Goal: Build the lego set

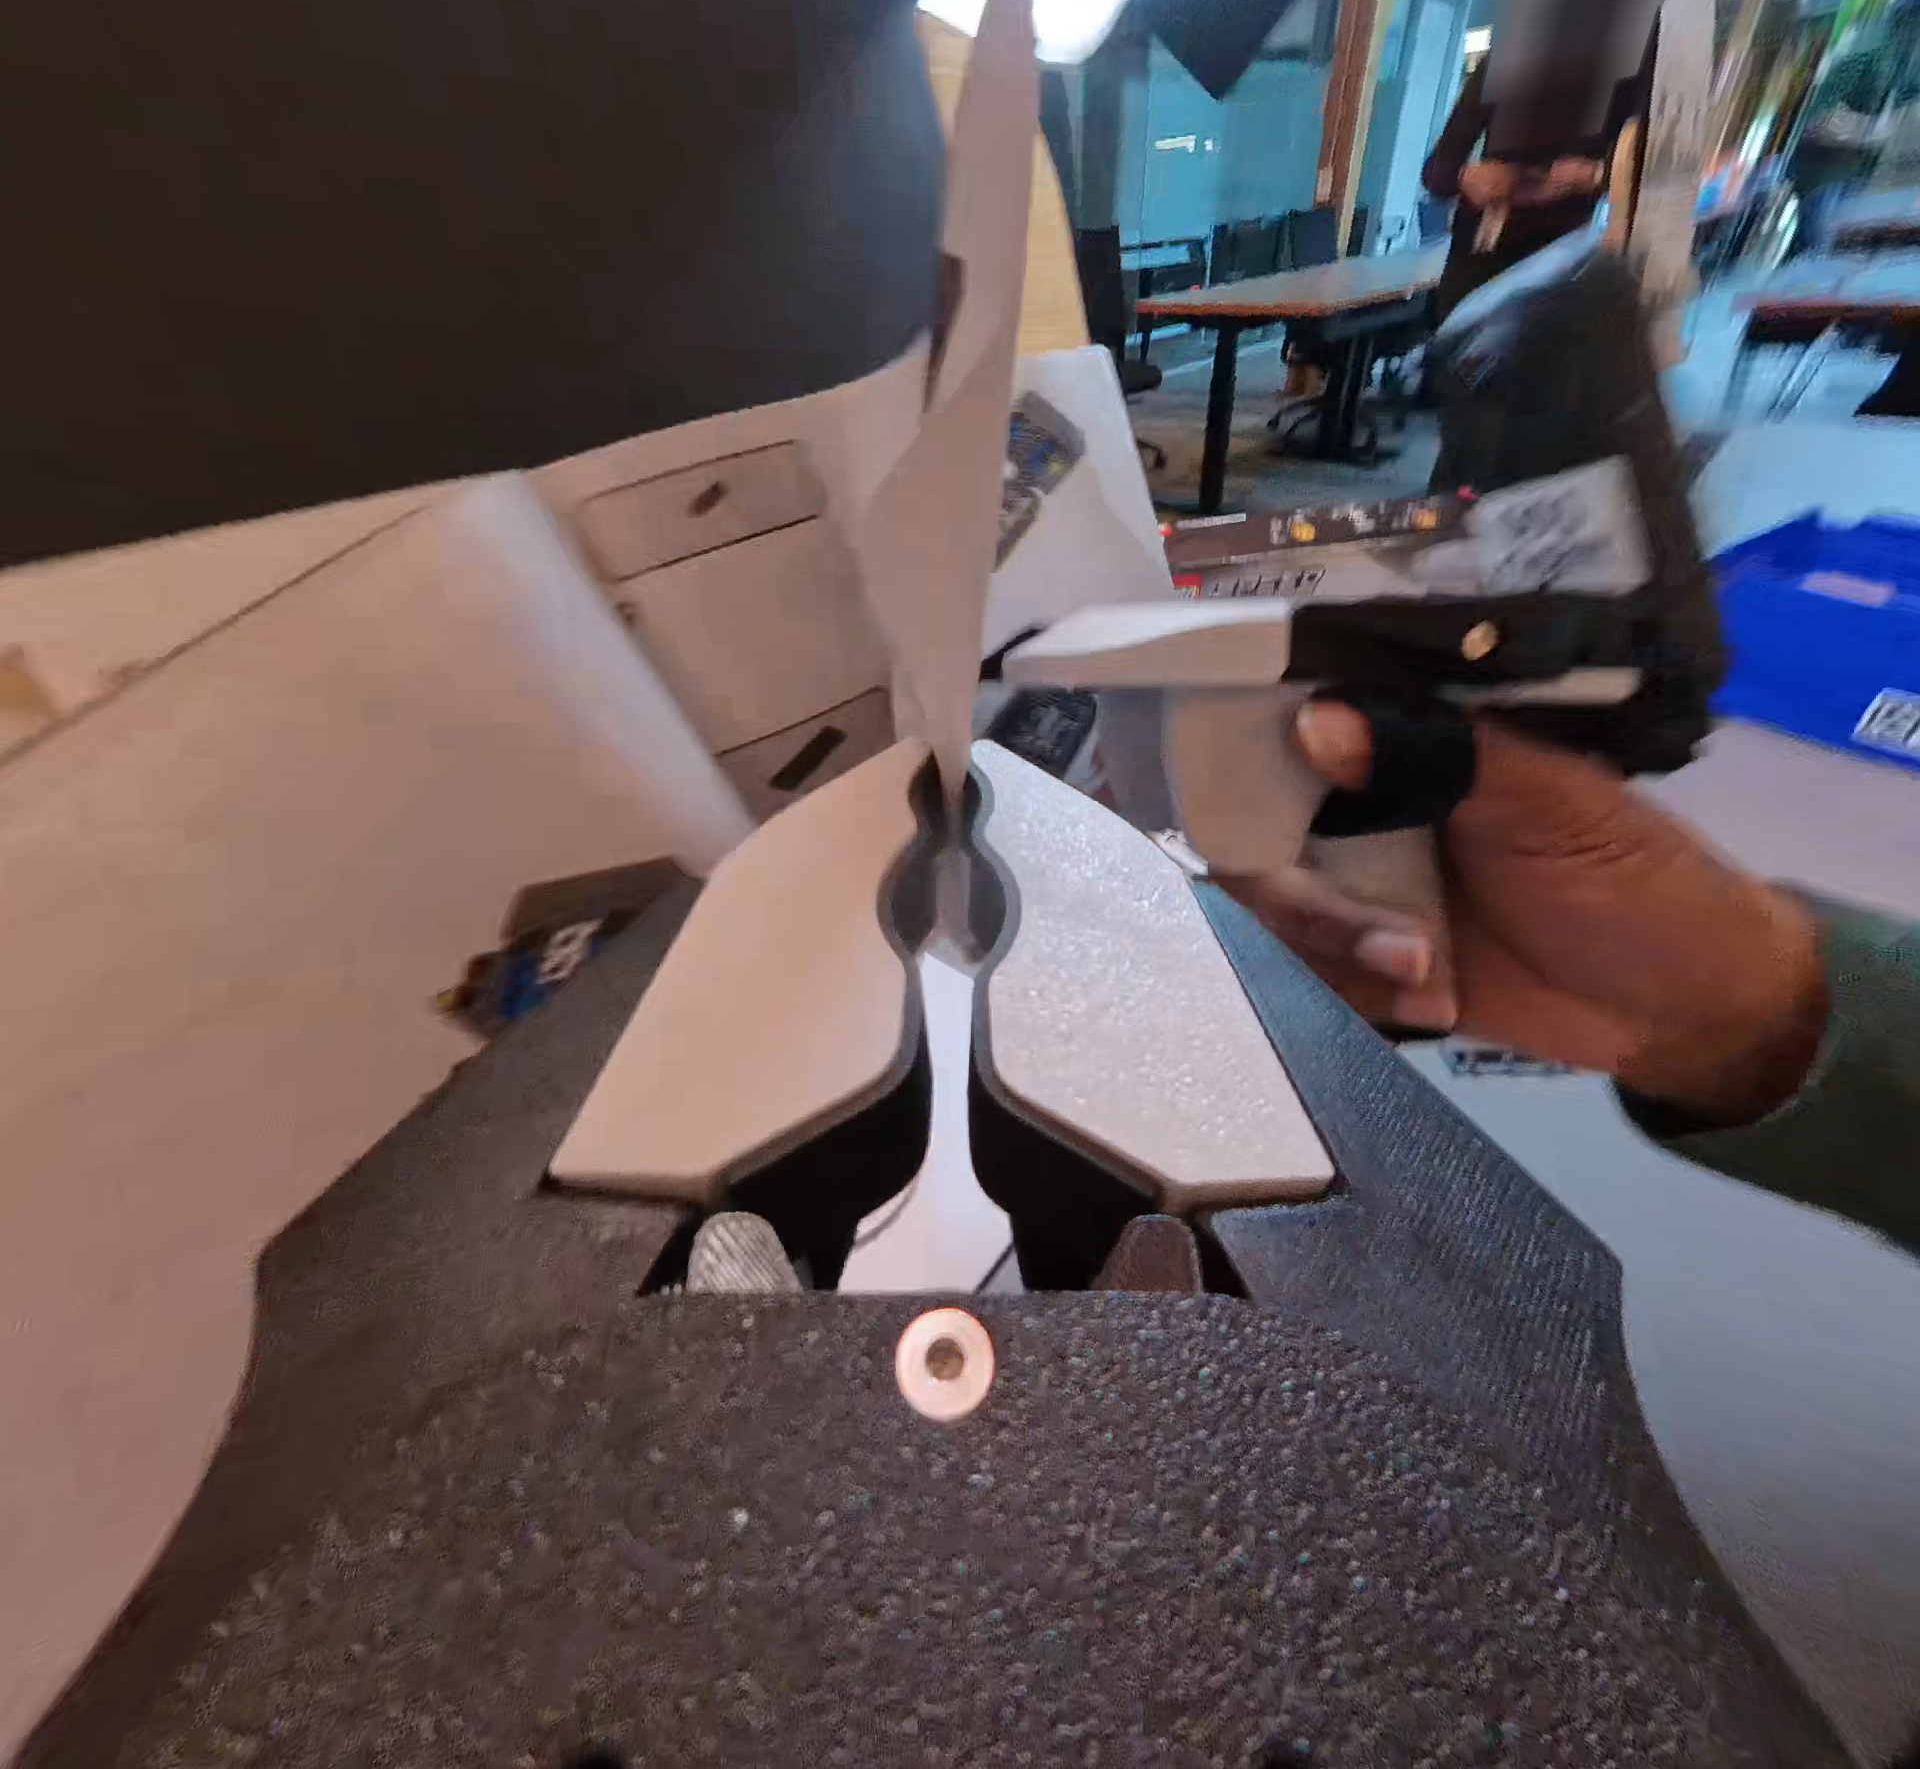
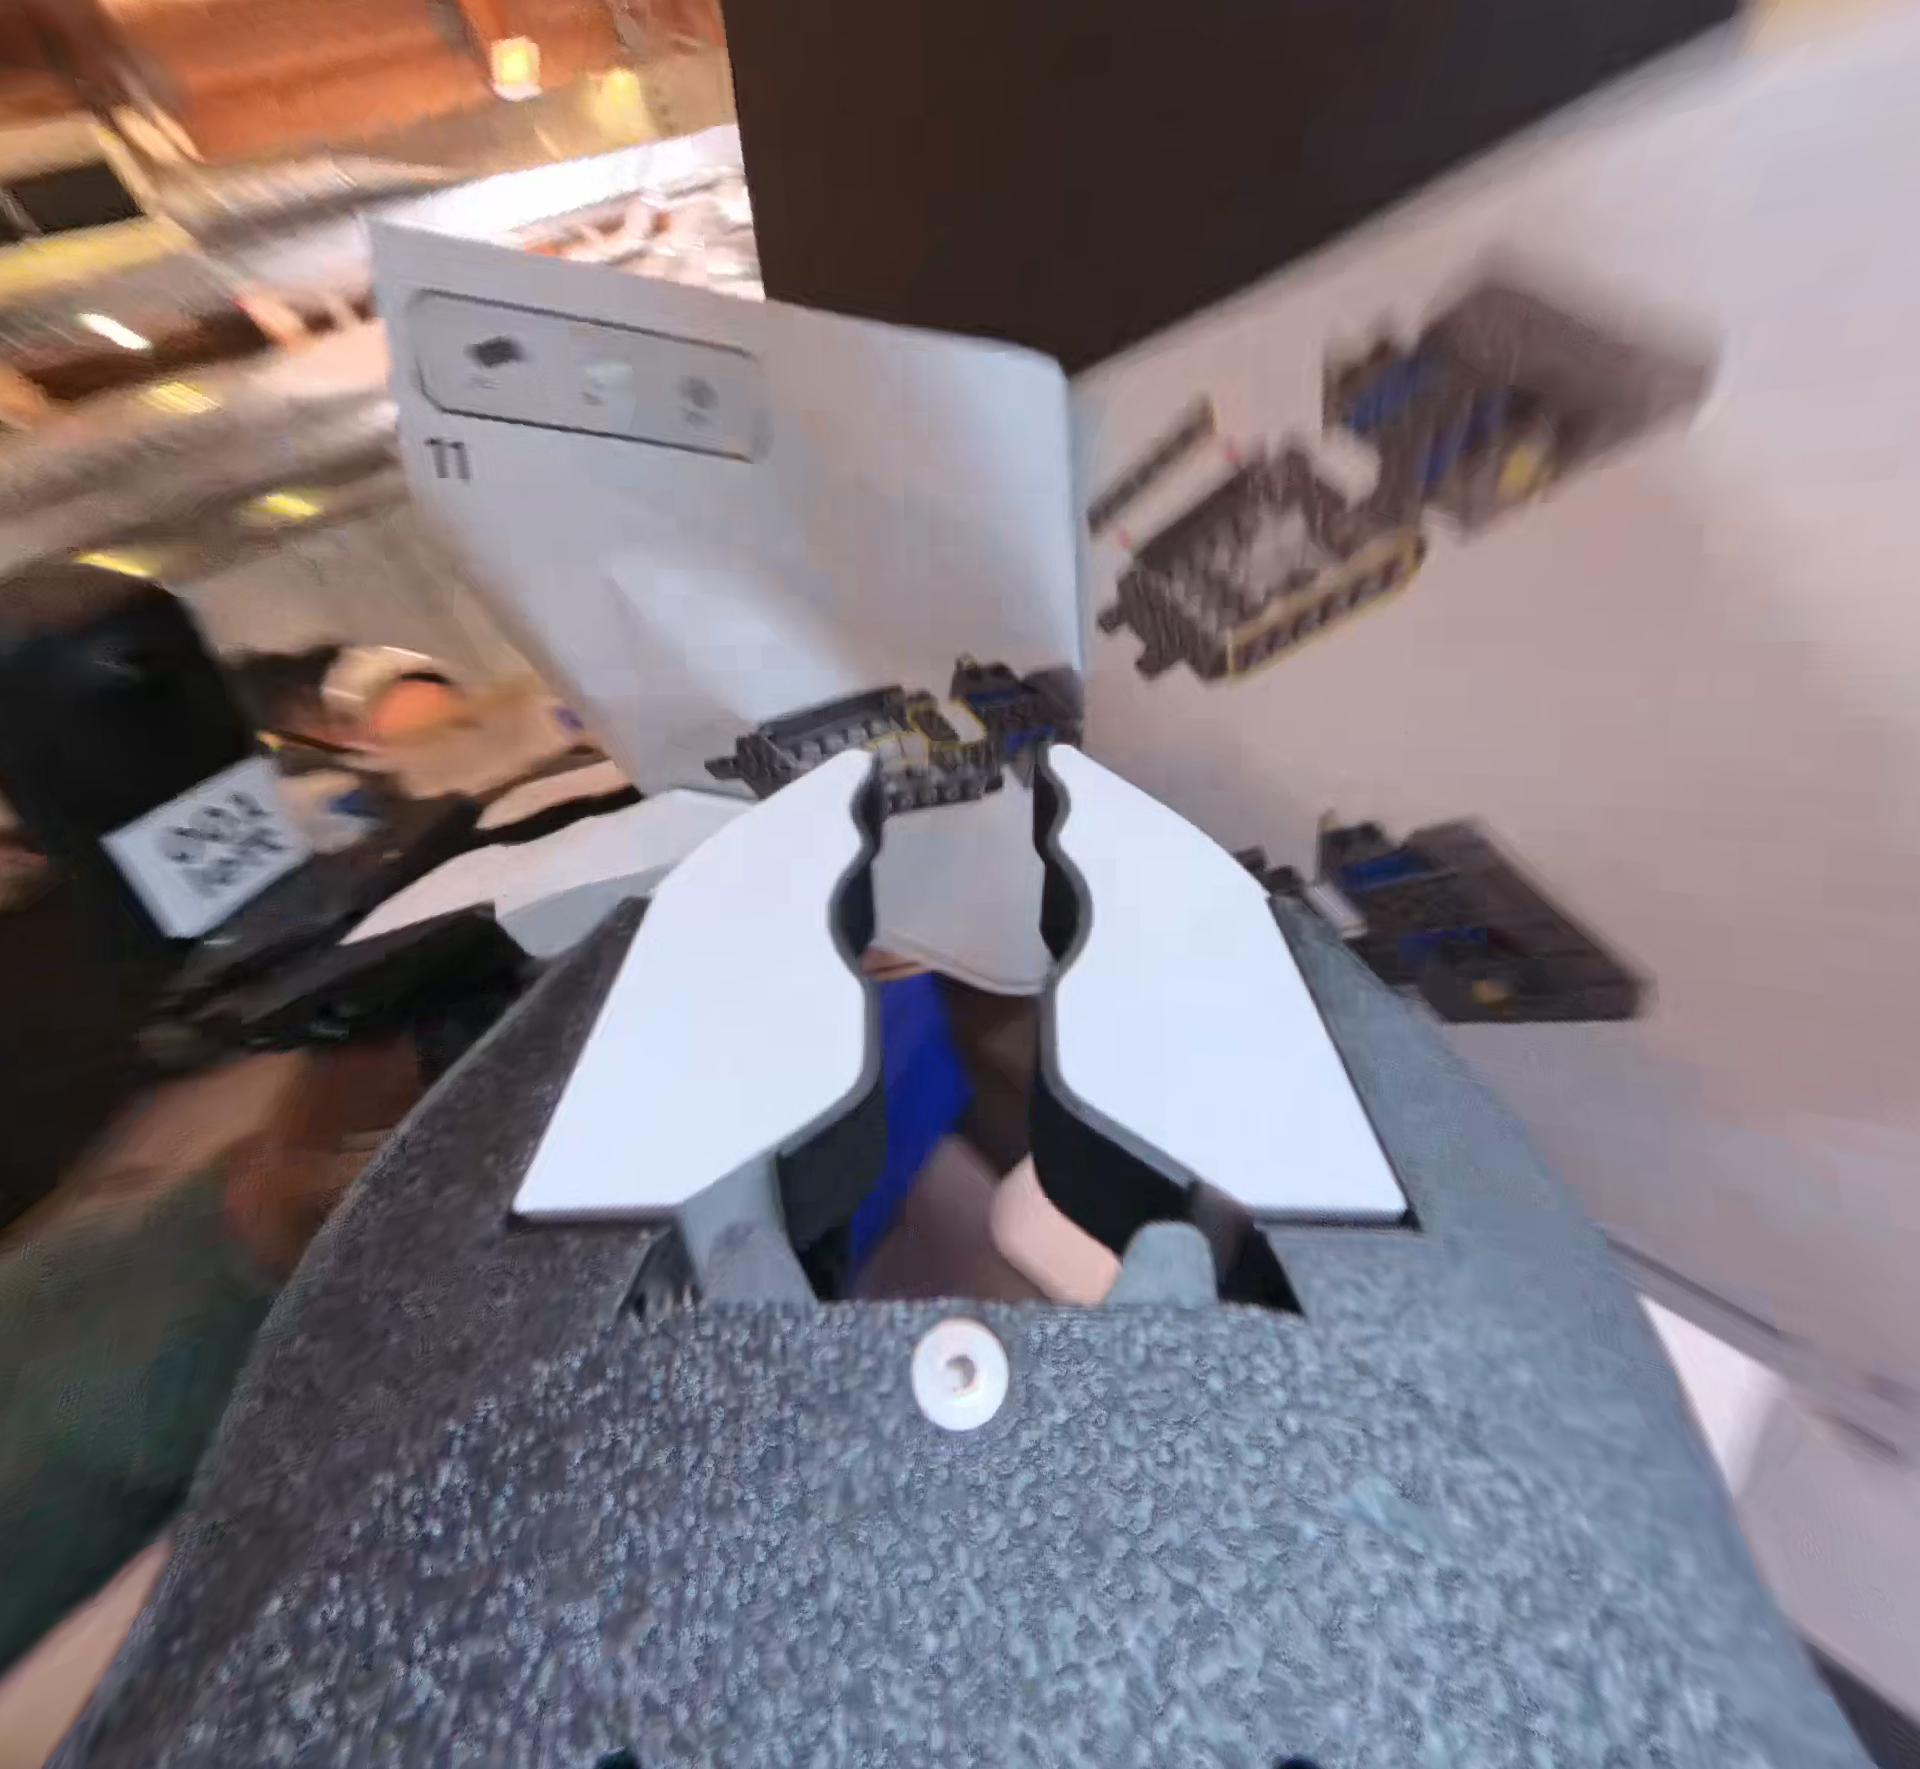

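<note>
Pinched between my left gripper's tips, a thin printed page is standing edge-on, rising upward. I am seeing the right gripper sitting narrowly parted around the lower part of that page, its pads not touching it, beside a blurred instruction sheet.

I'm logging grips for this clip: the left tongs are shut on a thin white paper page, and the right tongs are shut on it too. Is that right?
Not quite. The left tongs are shut on the thin white paper page, but the right tongs are open, as the right wrist view shows: the printed page lies in the gap between the fingers, unpinched.
</note>
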Demonstrator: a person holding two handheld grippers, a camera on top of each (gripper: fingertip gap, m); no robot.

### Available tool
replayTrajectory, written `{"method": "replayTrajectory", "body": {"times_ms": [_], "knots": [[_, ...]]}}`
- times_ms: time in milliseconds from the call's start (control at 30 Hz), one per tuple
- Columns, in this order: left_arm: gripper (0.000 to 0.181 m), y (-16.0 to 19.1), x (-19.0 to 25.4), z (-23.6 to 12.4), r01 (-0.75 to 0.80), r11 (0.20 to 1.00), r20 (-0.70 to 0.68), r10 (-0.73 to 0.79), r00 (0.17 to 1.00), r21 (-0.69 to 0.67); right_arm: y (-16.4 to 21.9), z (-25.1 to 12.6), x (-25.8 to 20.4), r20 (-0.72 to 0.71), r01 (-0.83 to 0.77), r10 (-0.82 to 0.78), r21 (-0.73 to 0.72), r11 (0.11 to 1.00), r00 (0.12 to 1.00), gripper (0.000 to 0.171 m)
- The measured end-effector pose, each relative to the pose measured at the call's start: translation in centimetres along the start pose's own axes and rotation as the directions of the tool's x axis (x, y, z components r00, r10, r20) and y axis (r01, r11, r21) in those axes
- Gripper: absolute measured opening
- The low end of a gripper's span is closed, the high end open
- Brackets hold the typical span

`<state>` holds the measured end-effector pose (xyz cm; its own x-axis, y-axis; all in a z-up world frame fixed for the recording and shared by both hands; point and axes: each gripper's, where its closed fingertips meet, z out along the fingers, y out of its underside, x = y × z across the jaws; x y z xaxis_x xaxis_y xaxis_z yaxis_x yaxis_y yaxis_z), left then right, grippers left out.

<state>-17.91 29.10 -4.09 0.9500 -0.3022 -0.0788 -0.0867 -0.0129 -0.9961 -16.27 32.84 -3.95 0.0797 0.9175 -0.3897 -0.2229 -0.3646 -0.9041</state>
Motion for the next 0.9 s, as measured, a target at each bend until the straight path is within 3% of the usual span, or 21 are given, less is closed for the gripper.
{"method": "replayTrajectory", "body": {"times_ms": [67, 133, 267, 400, 567, 633, 733, 800, 900], "knots": [[0.000, 0.3, 2.0, 0.8, -0.126, 0.992, -0.010, 0.125, 0.992, -0.009, -2.0, -2.1, -1.4, -0.094, 0.262, -0.260, 0.018, 0.965, 0.961, 0.040], [0.003, 1.0, 4.0, 1.9, -0.196, 0.980, -0.032, 0.195, 0.980, -0.019, -2.8, -3.5, -3.6, -0.107, 0.404, -0.403, -0.015, 0.915, 0.909, 0.050], [0.012, 2.1, 6.4, 4.0, -0.199, 0.980, -0.062, 0.197, 0.978, -0.029, -1.5, -3.9, -3.6, -0.142, 0.400, -0.429, -0.196, 0.895, 0.892, 0.079], [0.019, 4.2, 6.9, 4.9, -0.173, 0.978, -0.115, 0.160, 0.980, -0.114, -1.5, -4.0, -3.2, -0.132, 0.376, -0.407, -0.208, 0.903, 0.904, 0.076], [0.027, 3.8, 7.6, 5.3, -0.196, 0.977, -0.178, 0.180, 0.968, -0.081, -1.3, -4.6, -4.7, -0.099, 0.497, -0.531, -0.242, 0.833, 0.842, 0.087], [0.033, 3.4, 8.6, 5.5, -0.193, 0.980, -0.228, 0.178, 0.957, -0.047, -1.2, -4.9, -2.8, -0.175, 0.554, -0.616, -0.298, 0.777, 0.768, 0.071], [0.034, 3.6, 9.7, 5.3, -0.187, 0.981, -0.275, 0.168, 0.947, -0.044, -2.9, -6.0, 1.3, -0.322, 0.617, -0.697, -0.326, 0.717, 0.640, 0.019], [0.031, 3.9, 9.2, 5.0, -0.199, 0.978, -0.245, 0.179, 0.953, -0.057, -3.8, -6.3, 4.0, -0.378, 0.591, -0.683, -0.342, 0.731, 0.625, 0.011], [0.020, 4.4, 6.0, 4.5, -0.198, 0.973, -0.084, 0.189, 0.978, -0.120, -4.0, -5.8, 6.9, -0.392, 0.546, -0.667, -0.385, 0.744, 0.633, 0.004]]}}
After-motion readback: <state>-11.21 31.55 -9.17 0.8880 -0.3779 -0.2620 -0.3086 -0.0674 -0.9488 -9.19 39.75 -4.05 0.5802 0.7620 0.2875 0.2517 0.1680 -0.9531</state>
